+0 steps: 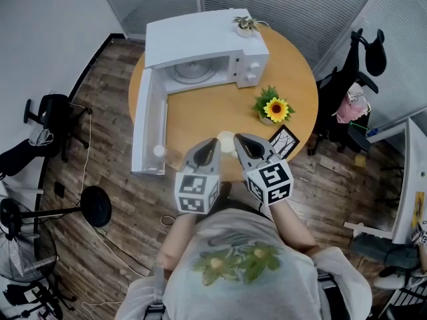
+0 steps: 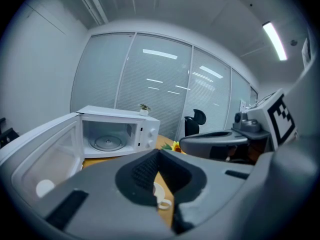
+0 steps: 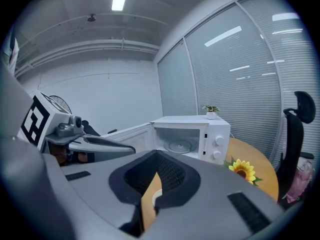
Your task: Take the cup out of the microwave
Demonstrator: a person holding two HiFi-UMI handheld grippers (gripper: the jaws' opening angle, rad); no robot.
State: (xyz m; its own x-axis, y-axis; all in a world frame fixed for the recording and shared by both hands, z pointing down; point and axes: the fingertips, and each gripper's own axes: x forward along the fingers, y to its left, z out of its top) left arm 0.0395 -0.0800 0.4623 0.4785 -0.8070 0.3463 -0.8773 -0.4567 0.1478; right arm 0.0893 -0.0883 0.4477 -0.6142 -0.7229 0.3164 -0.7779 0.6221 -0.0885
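The white microwave (image 1: pixel 213 49) stands at the far side of the round wooden table (image 1: pixel 200 112), its door (image 1: pixel 148 122) swung wide open to the left. Its chamber shows only the glass turntable (image 1: pixel 193 72). A white cup (image 1: pixel 225 141) stands on the table near the front edge, held by nothing. My left gripper (image 1: pixel 212 143) and right gripper (image 1: pixel 240 139) hover side by side just above it, both shut and empty. The left gripper view shows the cup (image 2: pixel 159 192) below the closed jaws. In the right gripper view only the cup's rim (image 3: pixel 156 196) shows.
A potted sunflower (image 1: pixel 275 109) and a black-framed card (image 1: pixel 283 142) sit on the table's right side. A small plant (image 1: pixel 247 24) is on top of the microwave. A black office chair (image 1: pixel 360 79) stands right of the table, a fan stand (image 1: pixel 93 205) on the floor at left.
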